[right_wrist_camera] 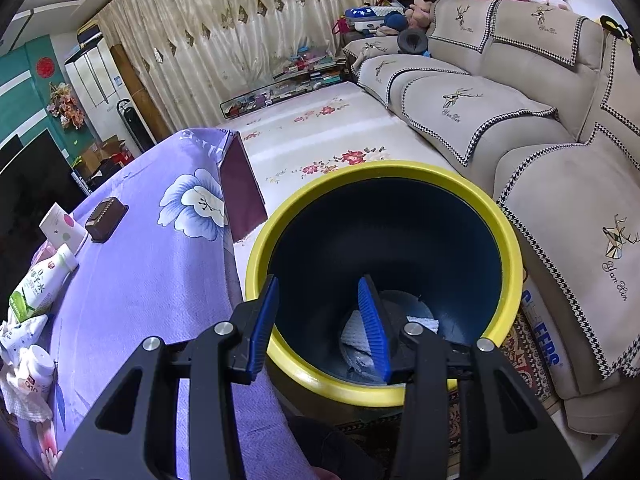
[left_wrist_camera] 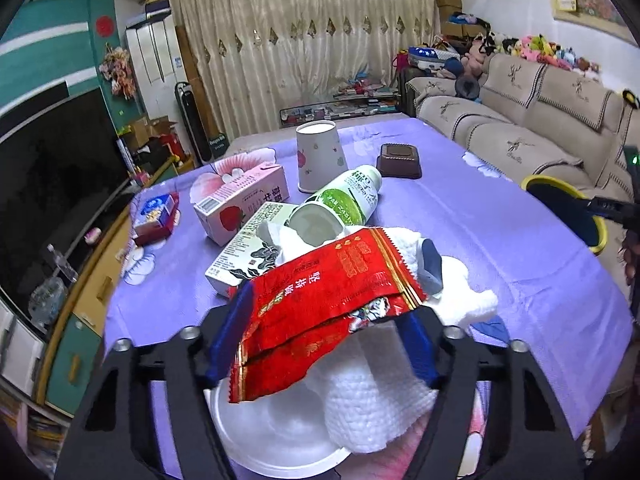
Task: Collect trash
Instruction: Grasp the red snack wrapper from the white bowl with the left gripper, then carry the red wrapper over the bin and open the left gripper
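Note:
A crumpled red snack wrapper (left_wrist_camera: 332,292) sits between the blue fingers of my left gripper (left_wrist_camera: 328,308), which is shut on it above a white tissue (left_wrist_camera: 372,408) and a white lid (left_wrist_camera: 272,440). Behind it on the purple tablecloth (left_wrist_camera: 460,216) lie a green-and-white bottle (left_wrist_camera: 340,204), a pink carton (left_wrist_camera: 240,200), a black-and-white carton (left_wrist_camera: 244,252) and an upturned paper cup (left_wrist_camera: 320,156). My right gripper (right_wrist_camera: 320,284) is shut on the yellow rim of a dark blue bin (right_wrist_camera: 384,176), one finger outside and one inside. Crumpled tissue (right_wrist_camera: 356,336) lies at the bin's bottom. The bin (left_wrist_camera: 568,208) hangs beside the table's right edge.
A brown box (left_wrist_camera: 400,160) and a blue snack packet (left_wrist_camera: 156,212) also lie on the table. A beige sofa (right_wrist_camera: 540,140) runs along the right, with a flowered mat (right_wrist_camera: 320,128) on the floor. A television (left_wrist_camera: 52,184) and cabinet stand on the left.

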A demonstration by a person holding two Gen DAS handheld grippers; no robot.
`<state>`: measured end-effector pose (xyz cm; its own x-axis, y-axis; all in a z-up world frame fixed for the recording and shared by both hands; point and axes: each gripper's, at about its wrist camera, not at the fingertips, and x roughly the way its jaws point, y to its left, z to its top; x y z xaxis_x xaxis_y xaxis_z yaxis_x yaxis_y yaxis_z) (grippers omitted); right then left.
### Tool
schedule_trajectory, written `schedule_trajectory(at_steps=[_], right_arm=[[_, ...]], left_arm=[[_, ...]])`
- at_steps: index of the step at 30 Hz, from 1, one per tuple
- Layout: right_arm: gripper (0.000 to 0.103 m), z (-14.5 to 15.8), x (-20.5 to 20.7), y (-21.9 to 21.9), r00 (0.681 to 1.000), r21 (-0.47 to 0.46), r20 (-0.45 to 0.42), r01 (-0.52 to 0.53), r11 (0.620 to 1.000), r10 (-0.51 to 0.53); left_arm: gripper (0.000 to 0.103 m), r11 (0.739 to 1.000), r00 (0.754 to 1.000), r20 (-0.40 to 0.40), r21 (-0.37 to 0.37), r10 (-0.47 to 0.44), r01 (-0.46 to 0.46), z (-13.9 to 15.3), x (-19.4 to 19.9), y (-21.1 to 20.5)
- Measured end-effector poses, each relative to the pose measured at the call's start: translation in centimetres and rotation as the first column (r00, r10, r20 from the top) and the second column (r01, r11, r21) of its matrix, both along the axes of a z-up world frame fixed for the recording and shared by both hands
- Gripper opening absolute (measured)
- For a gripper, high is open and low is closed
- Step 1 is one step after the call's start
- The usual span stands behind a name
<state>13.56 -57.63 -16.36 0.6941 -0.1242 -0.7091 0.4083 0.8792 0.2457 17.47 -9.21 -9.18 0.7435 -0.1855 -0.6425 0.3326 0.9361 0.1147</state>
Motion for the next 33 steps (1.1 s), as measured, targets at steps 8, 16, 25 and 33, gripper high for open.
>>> schedule_trajectory(at_steps=[8, 16, 25, 33], right_arm=[[0.04, 0.0, 0.1, 0.4, 1.0, 0.004, 0.0, -0.014, 1.0, 0.014], [0.04, 0.2, 0.0, 0.6, 1.0, 0.007, 0.008, -0.022, 1.0, 0.022], [0.04, 0.5, -0.9, 0.1, 0.999, 0.016, 0.03, -0.013, 1.0, 0.013], [0.04, 0.7, -2.5, -1.4, 0.999, 0.022, 0.037, 0.011, 1.0, -0.012]], left_arm=[[0.025, 0.997, 0.999, 0.026, -0.07, -0.023, 0.025, 1.2, -0.5, 0.9], [0.002, 0.996, 0.998, 0.068, -0.094, 0.018, -0.011, 3.4, -1.1, 2.1], [0.002, 0.995, 0.988, 0.151, -0.099, 0.018, -0.003, 8.2, -3.2, 1.8], [0.002, 0.986, 0.984, 0.149, -0.115, -0.102, 0.119, 9.8, -4.3, -3.4]])
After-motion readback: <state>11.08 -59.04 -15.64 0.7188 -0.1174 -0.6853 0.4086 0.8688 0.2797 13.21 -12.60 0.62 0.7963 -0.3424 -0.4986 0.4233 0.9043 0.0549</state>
